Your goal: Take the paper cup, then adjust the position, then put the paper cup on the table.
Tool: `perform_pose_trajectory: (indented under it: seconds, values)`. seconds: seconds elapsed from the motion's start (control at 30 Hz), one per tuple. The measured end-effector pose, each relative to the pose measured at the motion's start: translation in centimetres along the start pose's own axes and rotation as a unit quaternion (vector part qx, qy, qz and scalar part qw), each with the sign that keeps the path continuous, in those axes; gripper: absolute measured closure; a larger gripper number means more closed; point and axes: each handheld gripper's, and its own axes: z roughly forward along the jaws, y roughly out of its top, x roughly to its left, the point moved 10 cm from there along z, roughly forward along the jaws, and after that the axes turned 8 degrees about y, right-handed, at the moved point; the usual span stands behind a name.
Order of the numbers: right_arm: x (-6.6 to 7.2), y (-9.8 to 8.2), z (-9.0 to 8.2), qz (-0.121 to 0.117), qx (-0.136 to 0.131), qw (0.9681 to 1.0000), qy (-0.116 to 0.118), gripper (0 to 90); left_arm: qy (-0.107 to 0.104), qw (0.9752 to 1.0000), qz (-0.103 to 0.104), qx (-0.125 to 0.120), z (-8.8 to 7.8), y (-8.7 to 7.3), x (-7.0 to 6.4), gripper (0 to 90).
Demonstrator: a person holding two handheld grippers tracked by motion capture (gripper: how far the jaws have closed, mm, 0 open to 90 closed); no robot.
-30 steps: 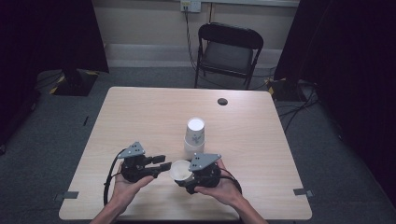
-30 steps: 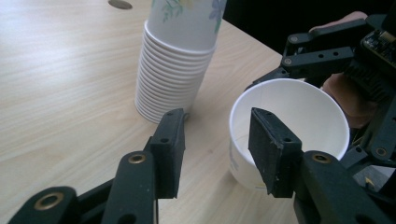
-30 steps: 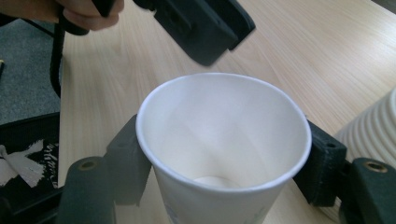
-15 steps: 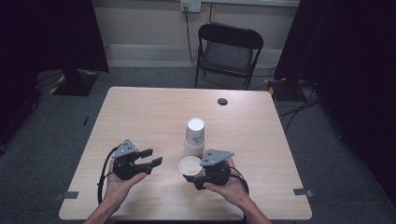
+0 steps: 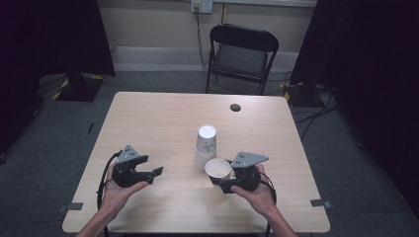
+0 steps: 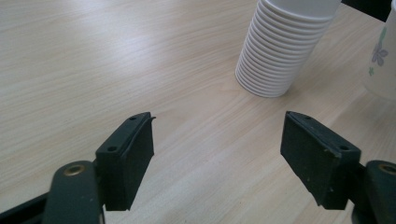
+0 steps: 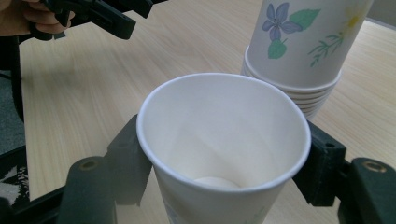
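A single white paper cup is shown clamped upright between the jaws of the right hand-held gripper, its open mouth facing up; in the right gripper view the two black pads are seen pressed against opposite sides of the cup wall just below the rim. The cup is held near the front edge of the worktop, right of its middle and just in front of the stack of paper cups. The stack is stood upside down near the centre of the worktop; a flower print is borne on its outermost cup, and the nested rims are seen at its base.

The left hand-held gripper is held near the front left corner of the worktop, well apart from the stack, with its jaws pointed toward the held cup. Its jaws have just been opening and are shown standing wide apart, with nothing between them but bare wood. In the left gripper view the ribbed base of the stack is seen beyond the jaws, untouched.

A small dark round object is seen near the far edge of the worktop.
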Motion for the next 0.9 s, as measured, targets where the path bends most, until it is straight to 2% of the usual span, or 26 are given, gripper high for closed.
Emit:
perform_pose_trajectory:
  seconds: [0.03,0.17,0.2,0.23,0.3,0.33,0.47,0.5,0.67,0.73,0.8,0.9]
  values:
    - [0.0,0.0,-0.1,0.000,0.000,1.0000,-0.002,31.5,-0.001,0.9999,0.005,0.011,0.1,-0.4,0.1,24.7]
    - [-0.5,-0.1,-0.5,0.005,-0.003,0.9999,-0.012,31.7,0.004,0.9999,0.005,0.015,0.1,-0.9,0.5,23.6]
    - [-1.0,-0.1,-0.8,0.011,-0.009,0.9997,-0.021,31.9,0.002,0.9995,0.014,0.027,0.0,-1.3,0.8,23.6]
    - [-1.0,-0.1,-0.8,0.011,-0.009,0.9997,-0.021,31.9,0.002,0.9995,0.014,0.027,0.0,-1.3,0.8,23.5]
    - [-1.6,0.0,-1.0,0.021,-0.017,0.9993,-0.025,31.9,0.007,0.9994,0.013,0.031,-0.1,-1.6,1.3,23.2]
    - [-2.1,0.0,-1.0,0.026,-0.019,0.9990,-0.031,32.1,0.010,0.9994,0.005,0.034,-0.1,-1.9,1.9,22.6]
    - [-2.8,-0.1,-1.1,0.029,-0.016,0.9986,-0.043,32.2,0.018,0.9993,-0.005,0.032,-0.3,-2.4,2.8,21.5]
    - [-3.3,0.0,-1.3,0.032,-0.019,0.9982,-0.048,32.2,0.017,0.9991,-0.006,0.039,-0.2,-2.8,3.1,21.1]
    - [-4.5,0.5,-2.2,0.039,-0.032,0.9968,-0.063,32.4,0.024,0.9989,-0.011,0.037,-0.1,-3.0,3.7,19.1]
    - [-5.6,1.1,-2.8,0.040,-0.043,0.9955,-0.075,32.4,0.028,0.9986,-0.014,0.043,-0.2,-3.4,3.7,18.6]
    - [-5.9,1.2,-2.9,0.042,-0.044,0.9952,-0.077,32.4,0.025,0.9987,-0.014,0.043,-0.3,-3.5,3.5,18.7]
    - [-6.9,1.3,-2.9,0.046,-0.046,0.9942,-0.085,32.5,0.019,0.9988,-0.002,0.045,-0.3,-3.8,3.3,17.2]
